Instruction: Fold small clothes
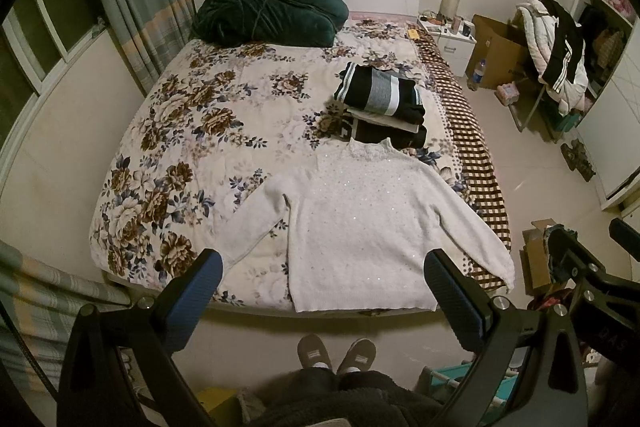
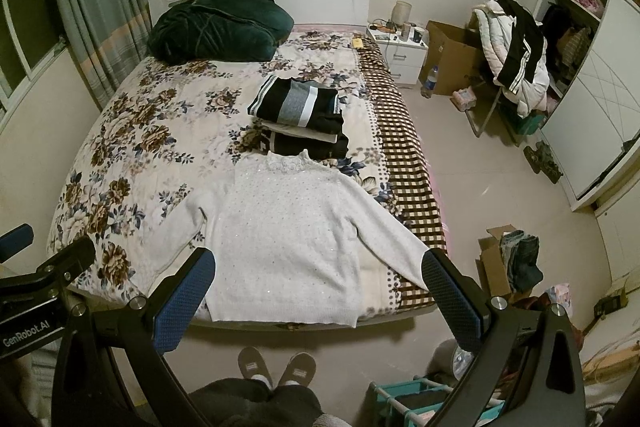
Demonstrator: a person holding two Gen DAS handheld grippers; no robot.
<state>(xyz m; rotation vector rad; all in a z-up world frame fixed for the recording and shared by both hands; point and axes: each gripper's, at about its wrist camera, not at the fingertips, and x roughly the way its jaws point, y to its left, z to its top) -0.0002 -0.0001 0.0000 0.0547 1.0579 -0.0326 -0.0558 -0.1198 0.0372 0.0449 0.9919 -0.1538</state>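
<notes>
Hovering apart from the bed point(image 1: 132, 131), the left gripper point(image 1: 322, 285) and right gripper point(image 2: 318, 281) both hang spread wide, holding nothing; just ahead and below them a white sweater point(image 1: 352, 223) lies flat, face up, sleeves splayed, hem at the near edge; beyond its collar sits a stack point(image 1: 380, 103) of folded dark clothes, touching or nearly so. Risk, as I judge it: the hem overhangs the edge, so a careless tug could drag the sweater off; fuzzy knit may slip from a shallow pinch. Right of the right gripper, an open box point(image 2: 494, 267) on the floor holds denim; farther back stands a bigger carton point(image 2: 452, 55), contents unseen.
</notes>
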